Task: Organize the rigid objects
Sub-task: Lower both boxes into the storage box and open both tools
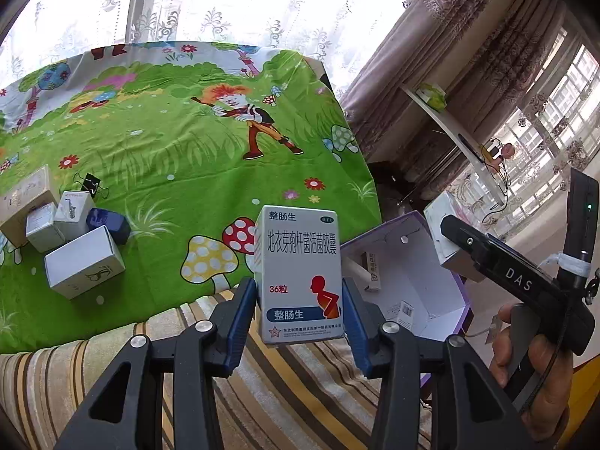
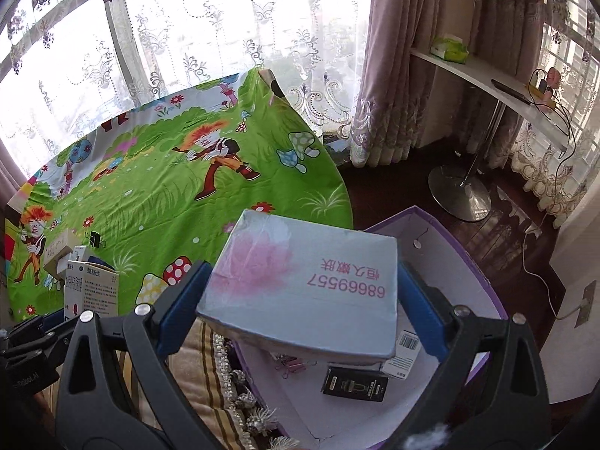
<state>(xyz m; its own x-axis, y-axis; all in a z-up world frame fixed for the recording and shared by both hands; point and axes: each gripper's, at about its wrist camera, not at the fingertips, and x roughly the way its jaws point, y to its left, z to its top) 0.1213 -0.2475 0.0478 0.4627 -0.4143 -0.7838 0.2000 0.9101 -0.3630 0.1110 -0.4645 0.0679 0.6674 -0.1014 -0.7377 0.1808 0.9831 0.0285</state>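
My left gripper (image 1: 299, 307) is shut on a white medicine box (image 1: 300, 273) with a red figure, held upright above the striped sofa edge, left of the purple-rimmed box (image 1: 420, 292). My right gripper (image 2: 300, 300) is shut on a grey box with a pink flower and red digits (image 2: 303, 281), held over the open purple-rimmed box (image 2: 450, 277). The right gripper and its box show in the left wrist view (image 1: 446, 240). The medicine box also shows in the right wrist view (image 2: 92, 288).
Several small boxes (image 1: 63, 240) and a black binder clip (image 1: 91, 184) lie on the green cartoon cloth (image 1: 168, 142) at left. Inside the purple box lie a black packet (image 2: 354, 384), a white barcode packet (image 2: 403, 352) and pink clips (image 2: 292, 365). A white desk (image 2: 498, 86) stands at right.
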